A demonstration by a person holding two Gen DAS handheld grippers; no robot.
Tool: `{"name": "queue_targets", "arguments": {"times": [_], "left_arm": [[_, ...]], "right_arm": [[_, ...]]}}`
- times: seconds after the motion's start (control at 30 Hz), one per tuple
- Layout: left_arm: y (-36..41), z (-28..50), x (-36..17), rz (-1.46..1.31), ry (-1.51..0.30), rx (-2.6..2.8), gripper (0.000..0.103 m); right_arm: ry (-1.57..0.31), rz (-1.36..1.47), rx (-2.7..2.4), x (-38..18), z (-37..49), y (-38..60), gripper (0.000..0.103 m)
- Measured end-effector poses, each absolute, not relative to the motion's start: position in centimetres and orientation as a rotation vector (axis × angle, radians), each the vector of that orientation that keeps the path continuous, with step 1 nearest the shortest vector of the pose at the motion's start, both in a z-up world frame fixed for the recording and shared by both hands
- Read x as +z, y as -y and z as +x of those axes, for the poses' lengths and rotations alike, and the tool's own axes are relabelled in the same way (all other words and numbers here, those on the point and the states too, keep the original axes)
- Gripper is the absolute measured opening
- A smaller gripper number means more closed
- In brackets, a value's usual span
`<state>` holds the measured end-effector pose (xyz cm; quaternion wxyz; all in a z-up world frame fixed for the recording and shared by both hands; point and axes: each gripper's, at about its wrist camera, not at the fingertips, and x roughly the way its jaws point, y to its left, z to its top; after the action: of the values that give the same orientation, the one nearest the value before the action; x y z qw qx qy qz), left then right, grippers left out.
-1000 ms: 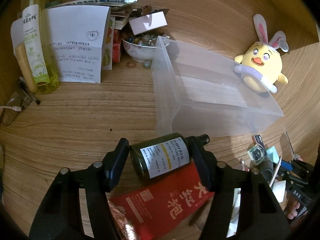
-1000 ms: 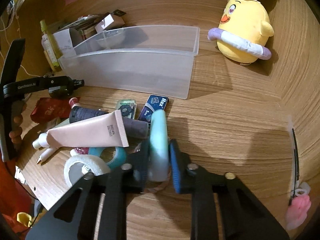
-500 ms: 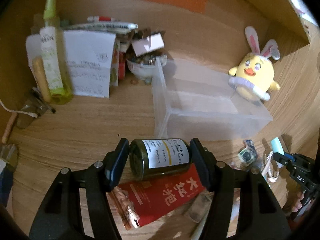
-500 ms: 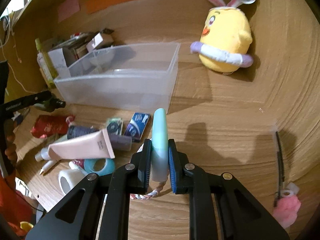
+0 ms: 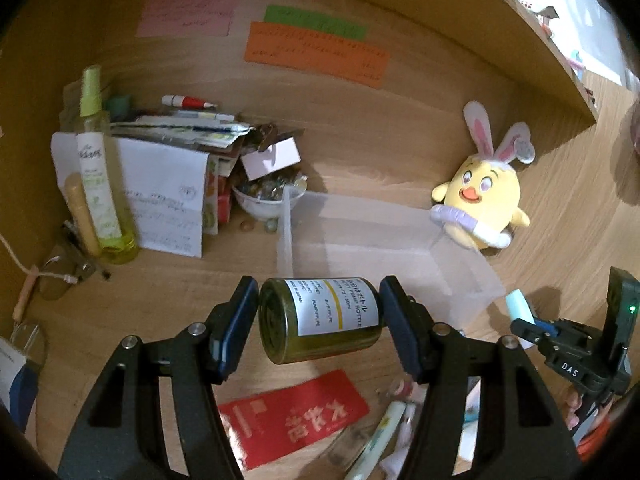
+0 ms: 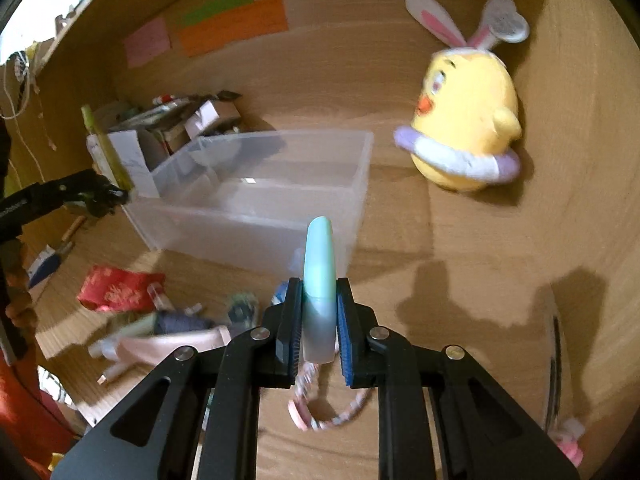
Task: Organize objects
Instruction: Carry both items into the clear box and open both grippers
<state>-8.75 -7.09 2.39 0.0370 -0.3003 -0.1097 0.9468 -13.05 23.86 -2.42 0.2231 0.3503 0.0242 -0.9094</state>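
Note:
My left gripper (image 5: 320, 320) is shut on a dark green pump bottle (image 5: 320, 322) with a white label, held sideways above the desk, just in front of the clear plastic bin (image 5: 384, 248). In the right wrist view my right gripper (image 6: 319, 316) is shut on a flat mint-green object (image 6: 319, 276) that stands on edge between the pads, lifted above the desk near the clear plastic bin (image 6: 256, 196). The bin holds nothing that I can see. The right gripper (image 5: 532, 326) also shows at the right edge of the left wrist view, and the left gripper (image 6: 108, 196) at the left of the right wrist view.
A yellow bunny-eared plush (image 5: 480, 204) sits behind the bin's right end. At the back left stand a spray bottle (image 5: 100, 176), papers (image 5: 168, 200) and a bowl of beads (image 5: 268, 196). A red packet (image 5: 296, 412), tubes (image 6: 168, 344) and a braided band (image 6: 320, 416) lie on the desk below.
Both grippers have risen with their objects and tilted up, so the back wall with its coloured notes has come into view. The red packet and the clutter have dropped lower in both views.

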Motion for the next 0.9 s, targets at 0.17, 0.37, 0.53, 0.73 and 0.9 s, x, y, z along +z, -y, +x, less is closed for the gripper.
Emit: {"name": "queue_targets", "arguments": {"times": [0.17,0.37,0.53,0.73,0.9], "left_arm": [[6.5,-10.9,3.4,-0.923,0.304,2.922,0.062],[5.5,-14.4,3.4,-0.982,0.249,2.908,0.062],[4.5,-17.3,2.3,-1.077,0.206,2.867,0.062],[2.8,-19.8,0.4,-1.191,0.113,2.814,0.062],[1.7,-20.9,-1.2,-1.258,0.048,2.776,0.062]], "right_arm": [[-0.096,0.86,-2.514,0.5,-14.6,-22.4,0.014],[-0.177,0.813,-2.517,3.0,-17.6,-19.4,0.014],[-0.23,0.881,-2.478,2.5,-20.2,-16.7,0.014],[-0.3,1.048,-2.378,-0.7,-23.2,-14.5,0.014],[-0.36,1.124,-2.317,-2.8,-24.2,-13.5,0.014]]}}
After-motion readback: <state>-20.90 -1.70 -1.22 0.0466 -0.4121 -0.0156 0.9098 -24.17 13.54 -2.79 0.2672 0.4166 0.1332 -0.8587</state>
